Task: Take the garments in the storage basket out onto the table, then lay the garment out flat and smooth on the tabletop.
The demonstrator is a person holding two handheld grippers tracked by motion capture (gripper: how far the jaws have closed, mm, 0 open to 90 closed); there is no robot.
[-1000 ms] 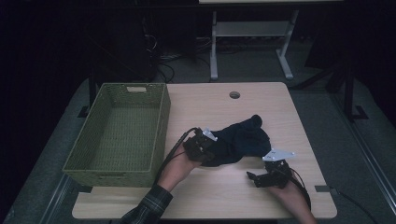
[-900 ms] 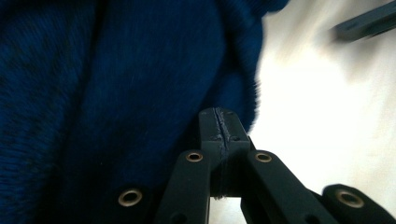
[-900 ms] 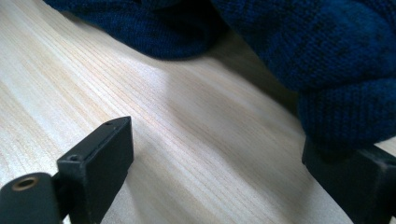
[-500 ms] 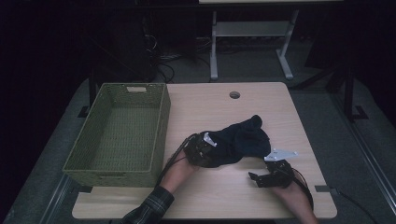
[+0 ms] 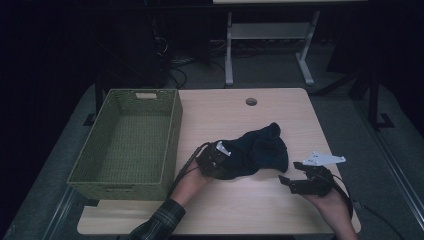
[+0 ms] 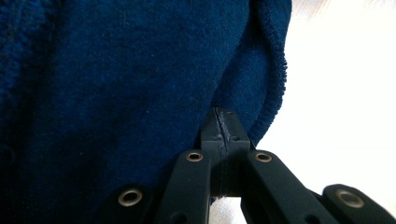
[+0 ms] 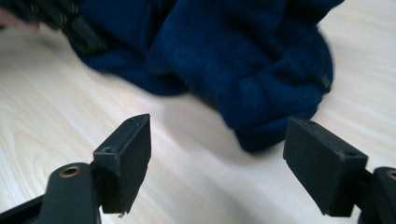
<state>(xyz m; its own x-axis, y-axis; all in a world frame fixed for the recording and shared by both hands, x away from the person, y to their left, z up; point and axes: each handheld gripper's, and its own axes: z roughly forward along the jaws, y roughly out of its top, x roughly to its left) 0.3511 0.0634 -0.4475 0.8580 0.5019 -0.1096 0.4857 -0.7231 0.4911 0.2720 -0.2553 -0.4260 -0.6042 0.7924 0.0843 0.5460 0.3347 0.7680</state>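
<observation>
dark blue cloth (image 5: 257,150) lies bunched, long axis slanting toward the table's far right.

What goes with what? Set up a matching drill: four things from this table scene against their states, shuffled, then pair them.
Things:
1. left tool
2. right tool
3. basket
4. cloth

States:
A. empty, at the table's left
B. jaws apart, nothing between them
C. dark blue, bunched mid-table
D. shut on a fold of fabric

Pairs: 1-D, 2-B, 3-A, 4-C
</observation>
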